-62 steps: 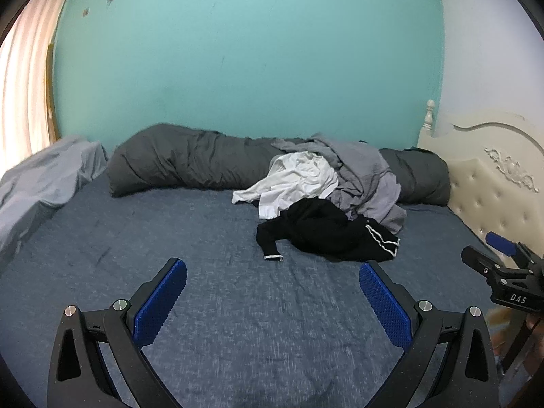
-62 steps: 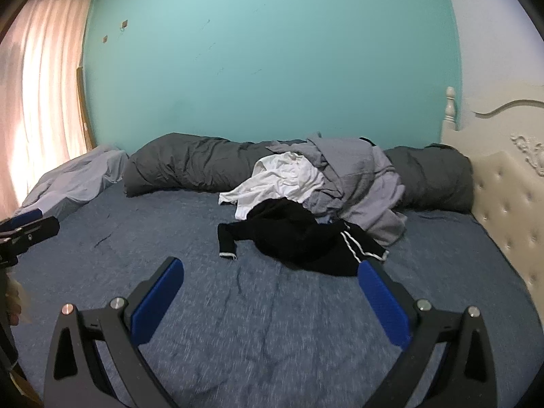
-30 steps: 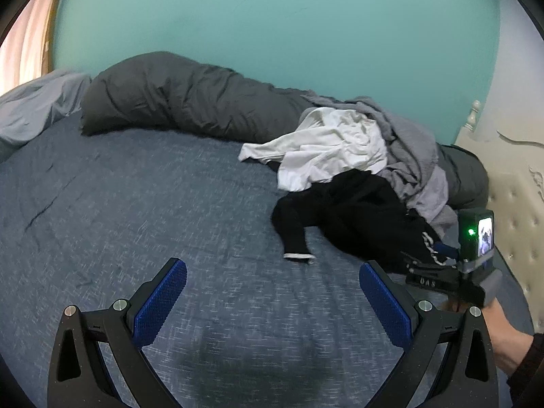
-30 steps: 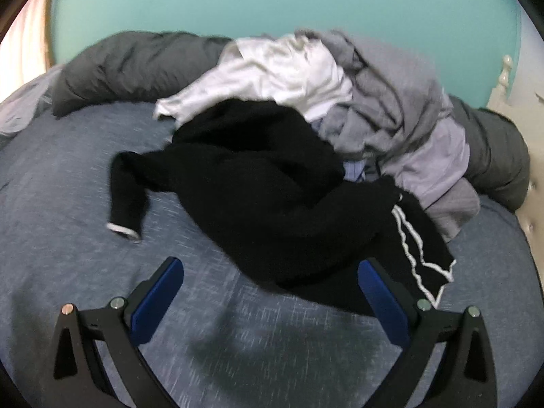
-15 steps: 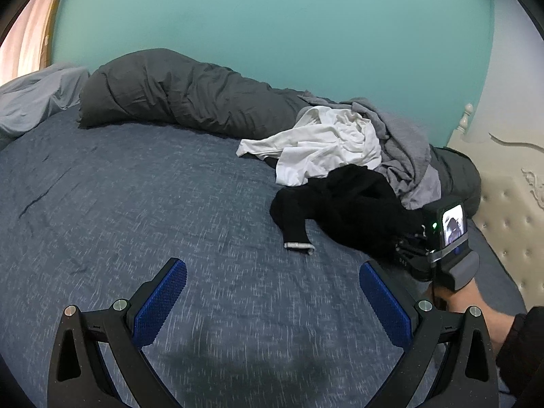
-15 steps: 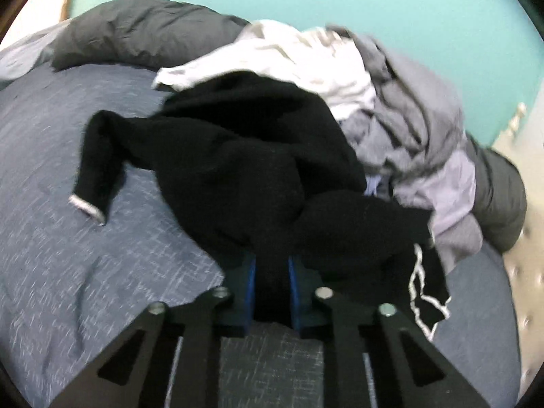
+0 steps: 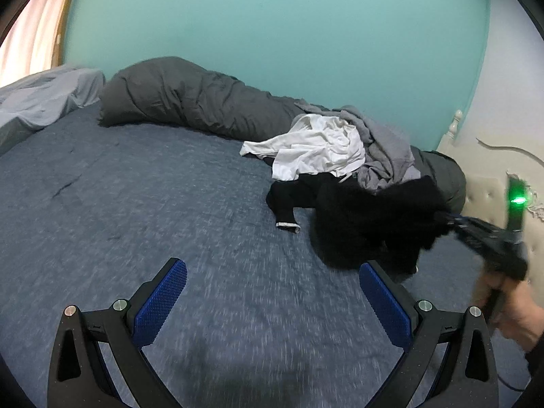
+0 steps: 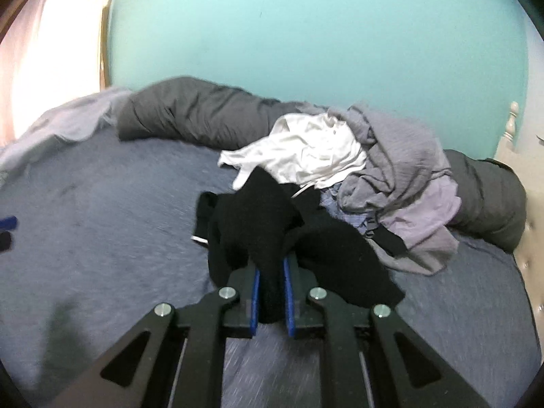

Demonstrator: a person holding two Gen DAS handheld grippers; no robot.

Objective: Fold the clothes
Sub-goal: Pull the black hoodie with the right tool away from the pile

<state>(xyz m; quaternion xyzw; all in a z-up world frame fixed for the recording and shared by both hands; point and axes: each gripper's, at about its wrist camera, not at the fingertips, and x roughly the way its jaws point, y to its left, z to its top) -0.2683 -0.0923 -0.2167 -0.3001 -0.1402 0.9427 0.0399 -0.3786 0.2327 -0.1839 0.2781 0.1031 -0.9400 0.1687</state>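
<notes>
A plain turquoise wall [image 7: 272, 34] backs a bed covered in a blue-grey heathered sheet [image 7: 153, 204], with a rolled dark grey duvet [image 7: 190, 102] along its far edge and a cream tufted headboard [image 7: 489, 183] on the right. Against the duvet lies a heap of clothes: a crumpled white shirt [image 8: 306, 149] on top, grey and lilac garments [image 8: 408, 176] beside it.

The right gripper [image 8: 271, 297] has just closed its blue-padded fingers [image 8: 255, 292] tightly on a fold of the black knit sweater [image 8: 258, 224], and the cloth bunches up between the pads. From the left wrist view the sweater's body hangs lifted from that gripper at the right, blurred, while one sleeve with a white-edged cuff [image 7: 287, 226] rests on the sheet just in front of the white shirt.

The left gripper [image 7: 272, 302] hangs over bare sheet nearer the camera, its blue fingers [image 7: 159, 302] spread wide with nothing between them, well apart from the sweater.
</notes>
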